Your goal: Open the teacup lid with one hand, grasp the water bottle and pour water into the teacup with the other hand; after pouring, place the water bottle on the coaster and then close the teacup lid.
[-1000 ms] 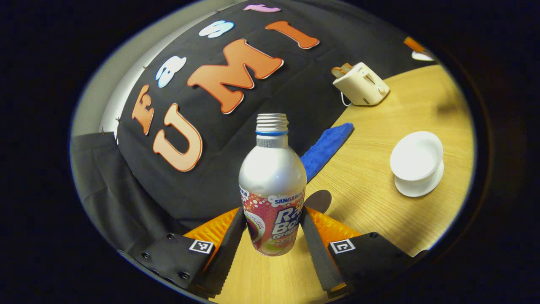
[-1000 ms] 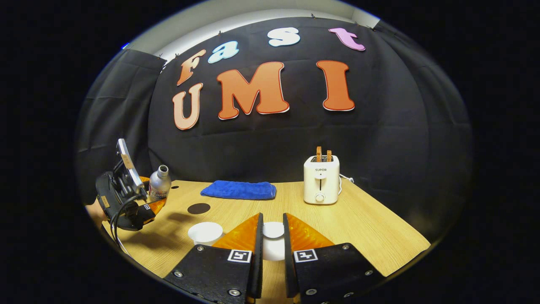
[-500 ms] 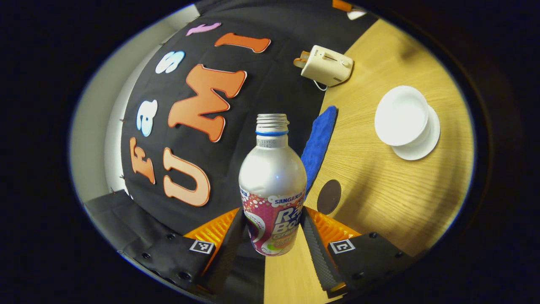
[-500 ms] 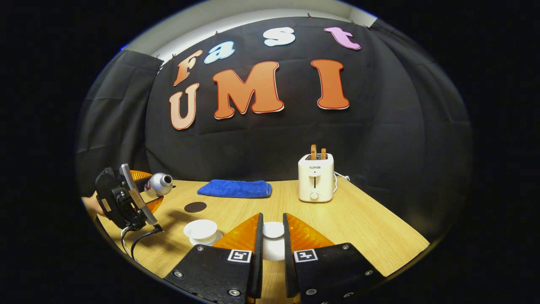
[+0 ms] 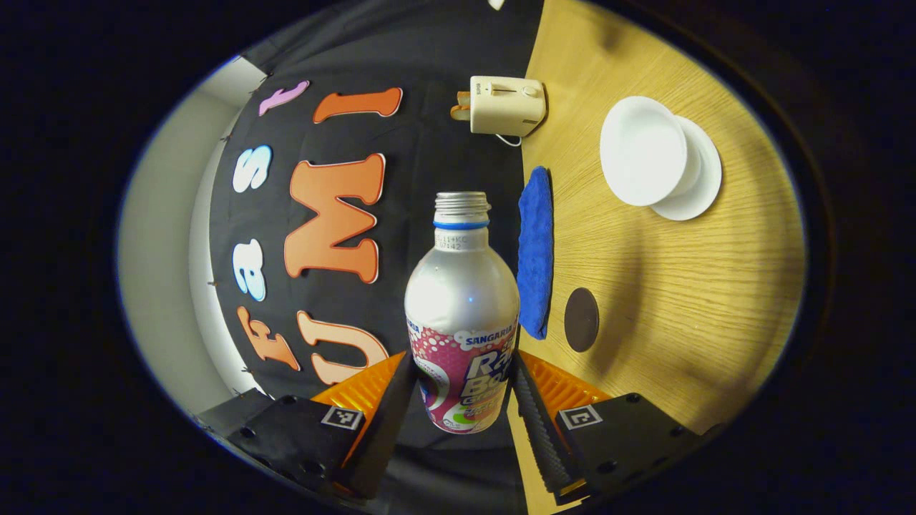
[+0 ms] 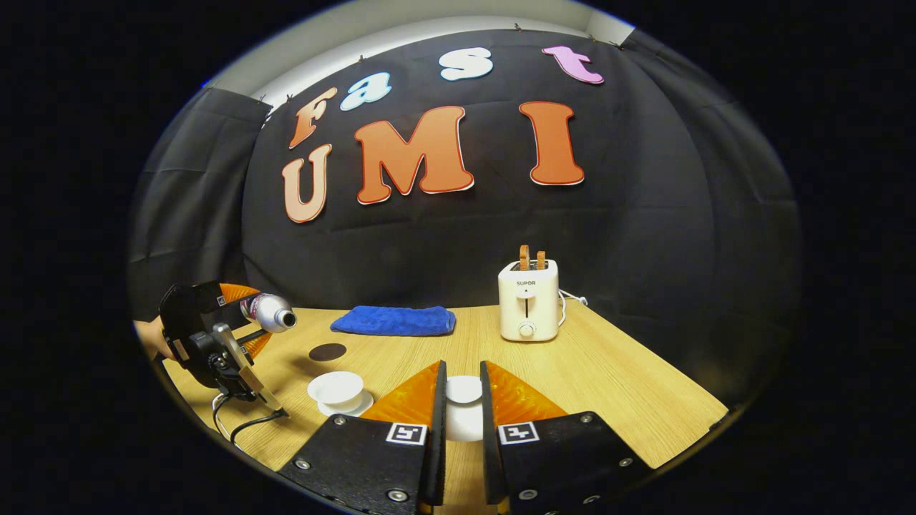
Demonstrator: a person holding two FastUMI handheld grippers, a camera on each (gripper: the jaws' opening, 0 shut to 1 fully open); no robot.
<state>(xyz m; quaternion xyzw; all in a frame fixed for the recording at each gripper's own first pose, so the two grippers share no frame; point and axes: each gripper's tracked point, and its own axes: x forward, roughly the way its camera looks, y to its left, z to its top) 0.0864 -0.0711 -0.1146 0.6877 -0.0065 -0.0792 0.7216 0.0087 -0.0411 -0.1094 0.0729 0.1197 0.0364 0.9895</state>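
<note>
My left gripper (image 5: 461, 400) is shut on the silver water bottle (image 5: 461, 300), which has a pink label and no cap. In the right gripper view that gripper (image 6: 247, 325) is rolled over, so the bottle (image 6: 268, 312) lies nearly level, mouth towards the right, above and left of the teacup (image 6: 336, 388). The open white teacup (image 5: 644, 151) stands on its saucer (image 5: 705, 189); no water stream shows. The dark round coaster (image 5: 581, 320) lies bare on the table. My right gripper (image 6: 461, 392) is shut on the white teacup lid (image 6: 464, 422), held above the table.
A folded blue towel (image 6: 393, 320) lies at the table's back edge, with a cream toaster (image 6: 528, 300) holding toast to its right. A hand (image 6: 150, 336) holds the left gripper, whose cable (image 6: 240, 425) hangs to the wooden table (image 6: 615, 386).
The left gripper has rolled over, tipping the bottle from upright to nearly level and closer to the teacup. The right gripper has stayed nearly still with the lid.
</note>
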